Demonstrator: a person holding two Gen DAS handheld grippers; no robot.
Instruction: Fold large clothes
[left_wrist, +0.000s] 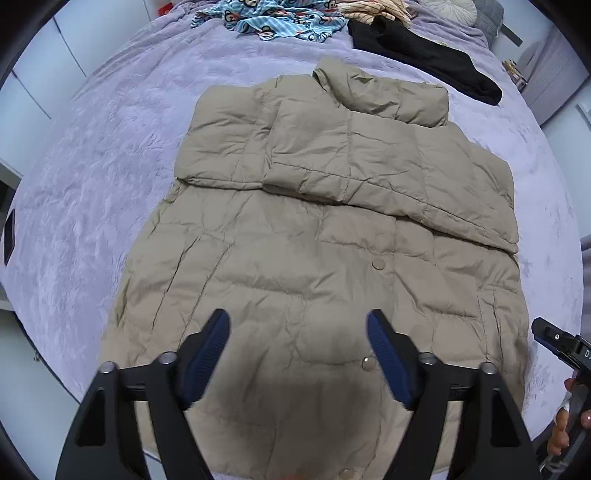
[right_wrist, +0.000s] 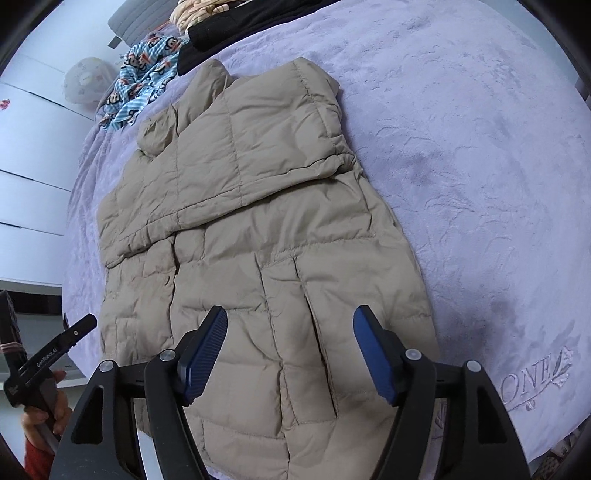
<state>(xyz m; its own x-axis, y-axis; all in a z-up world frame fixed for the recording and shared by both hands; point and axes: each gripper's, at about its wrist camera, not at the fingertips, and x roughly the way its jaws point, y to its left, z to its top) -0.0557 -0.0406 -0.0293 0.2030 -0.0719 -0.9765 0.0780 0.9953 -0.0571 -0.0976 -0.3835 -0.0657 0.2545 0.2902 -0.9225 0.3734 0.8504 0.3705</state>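
Beige quilted puffer jacket (left_wrist: 314, 236) lies sleeves-folded on our lilac plush blanket (left_wrist: 92, 184). Left gripper (left_wrist: 298, 354) and right gripper (right_wrist: 290, 350) hover released, empty. We judge slippery padding may spring unfolded.

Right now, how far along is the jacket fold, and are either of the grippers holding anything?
Done: the beige puffer jacket lies flat on the purple blanket, with both sleeves folded across the chest. In hand: nothing. The left gripper and right gripper are both open above the hem end. Left: folding the body, probably hem toward the collar.
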